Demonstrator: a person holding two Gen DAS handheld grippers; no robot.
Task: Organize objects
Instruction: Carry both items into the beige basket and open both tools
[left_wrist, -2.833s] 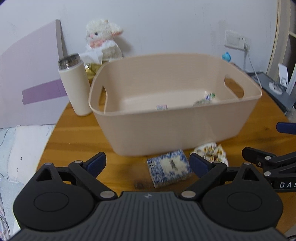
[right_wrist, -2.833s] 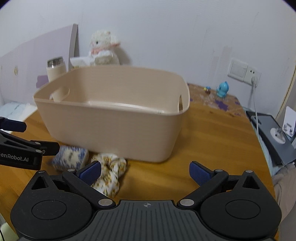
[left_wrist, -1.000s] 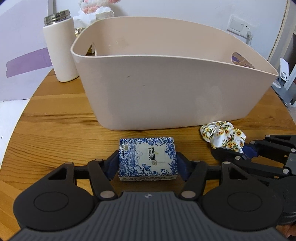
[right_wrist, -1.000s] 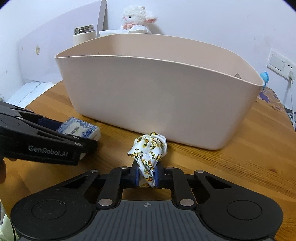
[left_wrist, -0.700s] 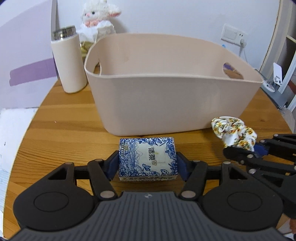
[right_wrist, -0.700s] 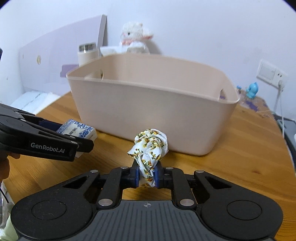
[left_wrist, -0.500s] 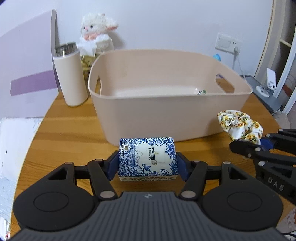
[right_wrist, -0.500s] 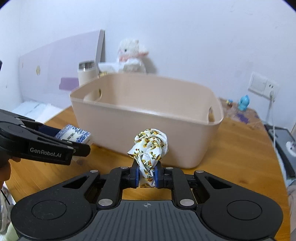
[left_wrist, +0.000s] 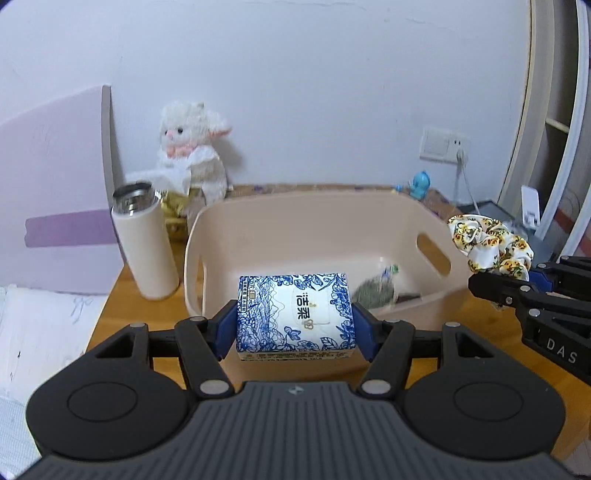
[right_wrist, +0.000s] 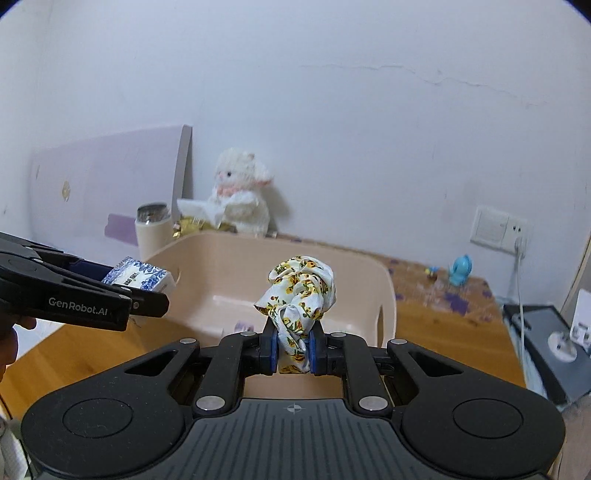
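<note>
Your beige bin (left_wrist: 436, 225) on the wooden table (left_wrist: 122, 295) holds a few small wrappers (left_wrist: 373, 291). Your left gripper (left_wrist: 295, 326) clamps the blue-white tissue pack (left_wrist: 295, 314) above its near rim; your right gripper (right_wrist: 292, 349) pinches the floral scrunchie (right_wrist: 299, 291), raised over the bin.

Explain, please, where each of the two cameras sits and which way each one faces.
Left wrist: sits behind the left gripper, faces the bin and wall; its jaws hold the tissue pack, and the right gripper enters at the right edge.
Right wrist: sits behind the right gripper, faces the same way; its jaws hold the scrunchie, and the left gripper enters at the left edge.
Shared: bin, tissue pack, scrunchie, plush lamb, flask.
</note>
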